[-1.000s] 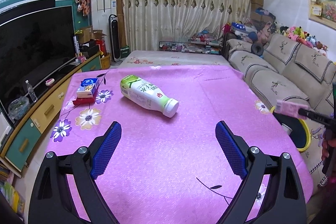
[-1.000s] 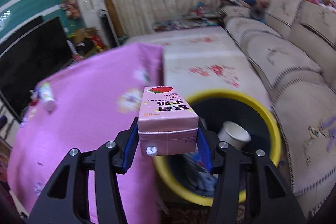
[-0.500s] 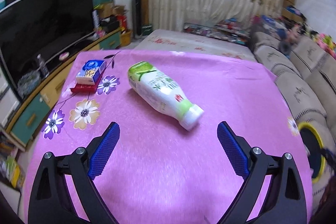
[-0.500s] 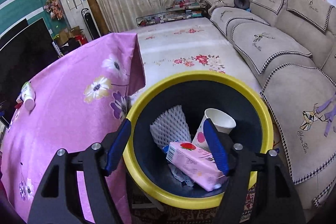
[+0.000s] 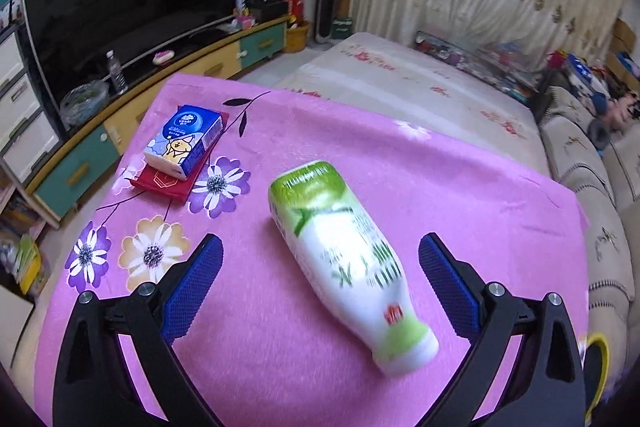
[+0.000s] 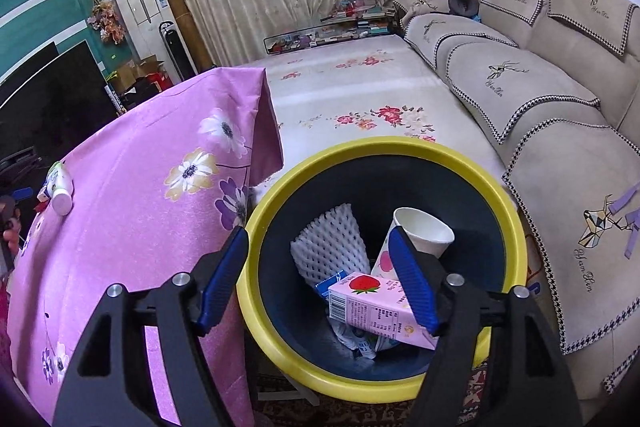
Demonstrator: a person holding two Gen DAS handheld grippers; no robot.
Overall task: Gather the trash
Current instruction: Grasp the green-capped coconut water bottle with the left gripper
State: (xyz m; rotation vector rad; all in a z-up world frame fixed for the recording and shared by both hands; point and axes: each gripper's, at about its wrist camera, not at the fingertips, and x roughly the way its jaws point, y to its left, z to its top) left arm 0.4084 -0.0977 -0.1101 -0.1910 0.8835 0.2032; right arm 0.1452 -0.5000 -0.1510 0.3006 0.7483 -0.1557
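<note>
Bottle pickup is the step we judge in hand — our left gripper (image 5: 320, 283), wide open and empty, straddles the green-and-white drink bottle (image 5: 347, 263) lying on the pink tablecloth (image 5: 460, 187), needing only closure, while our right gripper (image 6: 320, 279) gapes empty over the yellow-rimmed bin (image 6: 508, 215).

Left tongs (image 5: 320, 283) and right tongs (image 6: 320, 279), black angular frames, ribbed blue pads, silver screws

My left wrist camera looks down close over the pink flowered cloth-covered table (image 5: 280, 367) toward the television wall. My right wrist camera hangs just above the yellow-rimmed dark bin (image 6: 472, 163), facing the curtains. Both catch that table and the green-and-white plastic bottle (image 5: 348, 259).
</note>
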